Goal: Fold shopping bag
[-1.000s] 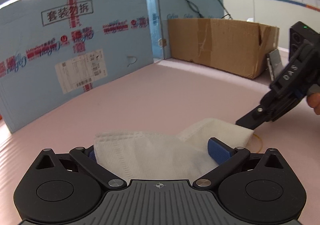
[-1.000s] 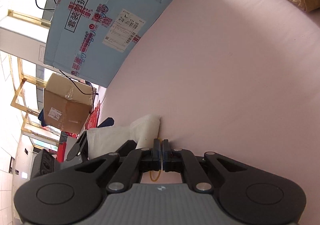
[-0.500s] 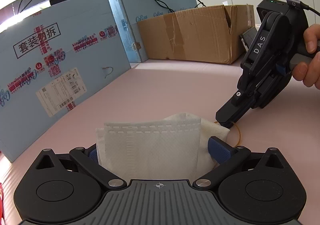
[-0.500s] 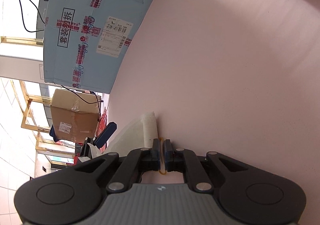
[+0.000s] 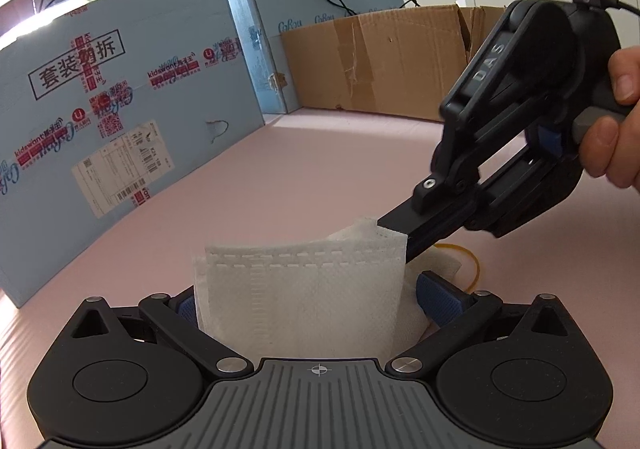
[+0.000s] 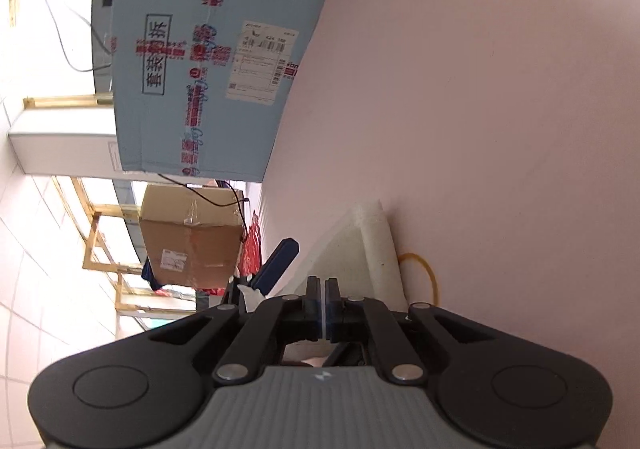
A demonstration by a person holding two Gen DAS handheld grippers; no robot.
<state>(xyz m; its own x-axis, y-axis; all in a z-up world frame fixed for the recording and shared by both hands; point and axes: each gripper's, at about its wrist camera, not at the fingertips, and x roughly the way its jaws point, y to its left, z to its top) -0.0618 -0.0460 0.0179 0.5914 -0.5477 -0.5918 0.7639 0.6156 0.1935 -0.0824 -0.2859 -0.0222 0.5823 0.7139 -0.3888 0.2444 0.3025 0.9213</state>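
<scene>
**Shopping bag pinched at its corner over the pink table**

Shopping bag (image 5: 304,289), white non-woven fabric with a stitched hem, sits low and centre in the left wrist view, folded into a rough rectangle that stands up between the fingers of the left gripper (image 5: 304,301). Those blue-padded fingers are spread wide on either side of the fabric; whether the pads actually press on it cannot be told, since the bag covers the left one.

From the right of the same frame the right gripper (image 5: 394,231) reaches down at a slant, held in a person's hand (image 5: 616,121). Its fingers are closed together, their tip meeting the bag's upper right corner, and a thin edge of white fabric shows between the pads in the right wrist view.

A yellow rubber band (image 5: 470,263) lies on the table (image 5: 320,169) just beside the bag, at lower right of the left wrist view. A blue printed carton (image 5: 120,121) fills the left side and a brown cardboard box (image 5: 380,65) stands across the upper middle, both well apart from the bag.
</scene>
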